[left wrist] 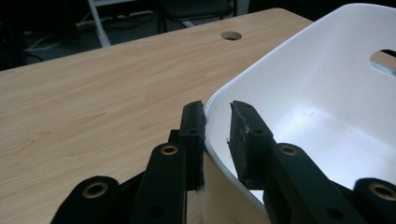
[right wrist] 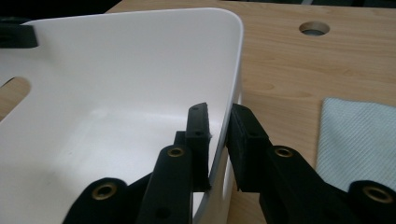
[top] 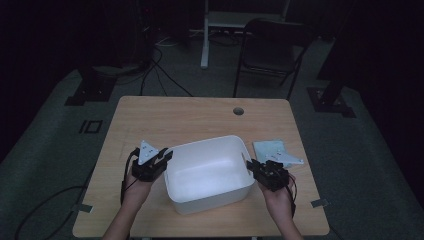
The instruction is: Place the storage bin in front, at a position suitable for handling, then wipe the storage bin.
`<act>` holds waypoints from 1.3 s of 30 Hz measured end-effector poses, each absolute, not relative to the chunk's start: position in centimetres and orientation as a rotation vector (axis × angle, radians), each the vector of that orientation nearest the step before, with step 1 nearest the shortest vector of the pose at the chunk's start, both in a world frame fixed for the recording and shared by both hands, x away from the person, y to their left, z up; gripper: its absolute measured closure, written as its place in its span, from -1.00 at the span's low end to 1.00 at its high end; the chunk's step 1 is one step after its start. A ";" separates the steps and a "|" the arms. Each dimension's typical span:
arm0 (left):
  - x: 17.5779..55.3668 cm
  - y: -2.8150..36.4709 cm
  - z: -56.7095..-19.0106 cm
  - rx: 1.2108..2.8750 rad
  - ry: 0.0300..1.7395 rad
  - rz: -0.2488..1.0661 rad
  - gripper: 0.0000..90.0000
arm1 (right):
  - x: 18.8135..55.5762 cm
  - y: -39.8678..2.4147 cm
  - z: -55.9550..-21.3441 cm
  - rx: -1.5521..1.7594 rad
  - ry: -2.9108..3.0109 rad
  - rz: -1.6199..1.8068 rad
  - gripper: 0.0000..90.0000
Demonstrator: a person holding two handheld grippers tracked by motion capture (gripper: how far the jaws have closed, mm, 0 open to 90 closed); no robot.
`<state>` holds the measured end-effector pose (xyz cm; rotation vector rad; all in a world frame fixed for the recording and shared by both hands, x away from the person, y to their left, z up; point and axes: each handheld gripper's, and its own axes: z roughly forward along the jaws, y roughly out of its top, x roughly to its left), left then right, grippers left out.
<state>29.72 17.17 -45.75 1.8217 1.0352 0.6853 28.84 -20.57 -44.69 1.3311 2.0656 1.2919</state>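
Observation:
A white plastic bin [top: 210, 141] with handle slots stands on the wooden table [top: 175, 115]. My left gripper [top: 167, 155] straddles the bin's left wall near the far corner. In the left gripper view, my left gripper [left wrist: 217, 109] has its outer pad against the bin [left wrist: 327, 70], and a narrow gap shows between the inner pad and the wall. My right gripper [top: 250, 165] sits on the bin's right wall. In the right gripper view, my right gripper [right wrist: 219, 109] has its pads closed on the rim of the bin [right wrist: 116, 70].
A pale blue cloth [top: 272, 150] lies on the table just right of the bin, close to my right gripper; the cloth [right wrist: 359, 140] also appears in the right gripper view. A round cable hole [top: 238, 110] sits near the table's far edge. A dark chair [top: 272, 50] stands beyond the table.

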 end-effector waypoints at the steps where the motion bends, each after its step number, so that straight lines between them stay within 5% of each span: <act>1: 29.7 17.2 -45.7 1.822 1.035 0.685 0.64 | 29.0 -20.5 -44.7 1.335 2.063 1.289 0.79; 12: 28.5 17.1 -46.1 1.762 1.079 0.693 0.61 | 29.7 -20.5 -44.9 1.318 2.053 1.320 0.80; 25: 28.4 16.1 -45.8 1.787 1.142 0.780 0.70 | 28.2 -21.8 -43.9 1.266 2.067 1.454 0.41; 39: 28.4 15.9 -45.9 1.770 1.168 0.779 0.72 | 27.7 -24.8 -42.2 1.236 1.981 1.505 0.33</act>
